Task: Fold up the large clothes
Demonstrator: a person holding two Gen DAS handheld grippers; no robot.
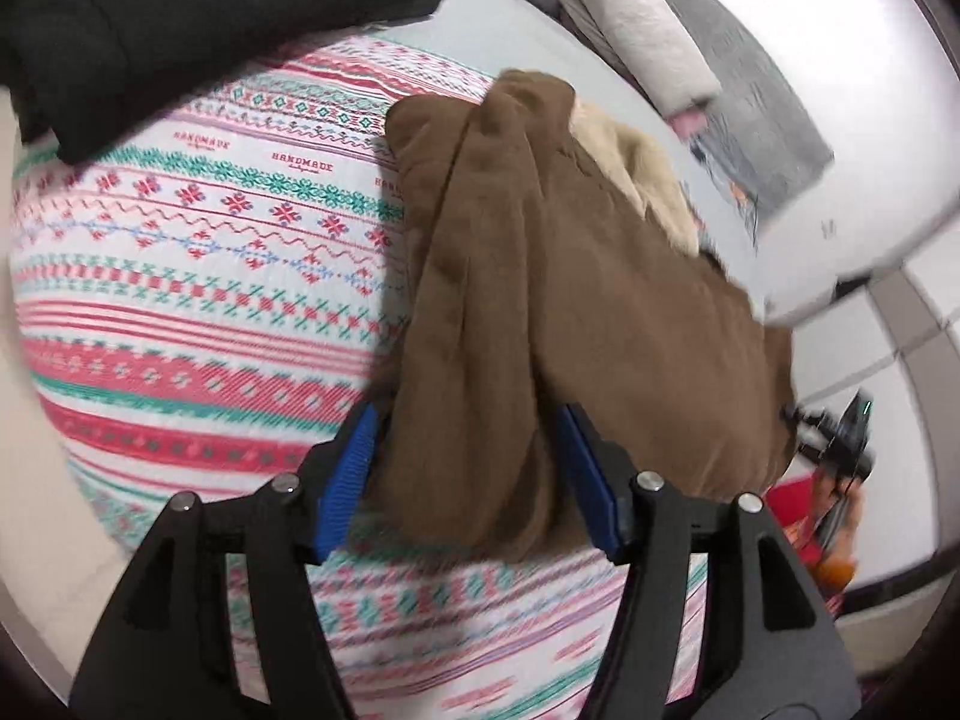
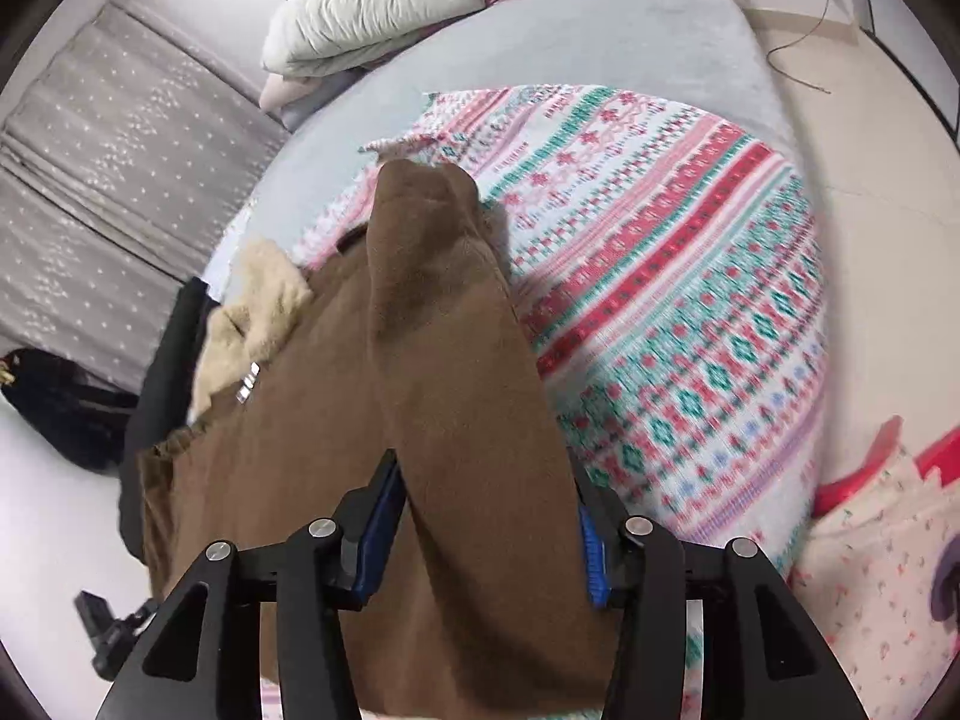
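Note:
A large brown fleece garment (image 1: 570, 312) with a cream lining (image 1: 636, 180) hangs over a patterned red, green and white blanket (image 1: 180, 276). My left gripper (image 1: 468, 474) is shut on a thick fold of the brown garment, blue pads on either side of it. In the right wrist view my right gripper (image 2: 486, 528) is shut on another fold of the same brown garment (image 2: 444, 324), held above the blanket (image 2: 690, 300). The cream lining (image 2: 252, 312) shows at the left, with small metal snaps beside it.
A black garment (image 1: 180, 30) lies at the blanket's far left. Folded pale bedding (image 2: 372, 6) sits at the head of the grey bed (image 2: 600, 30). A grey curtain (image 2: 108, 180), a black bag (image 2: 66, 402) and a floral cloth (image 2: 870, 570) are around the bed.

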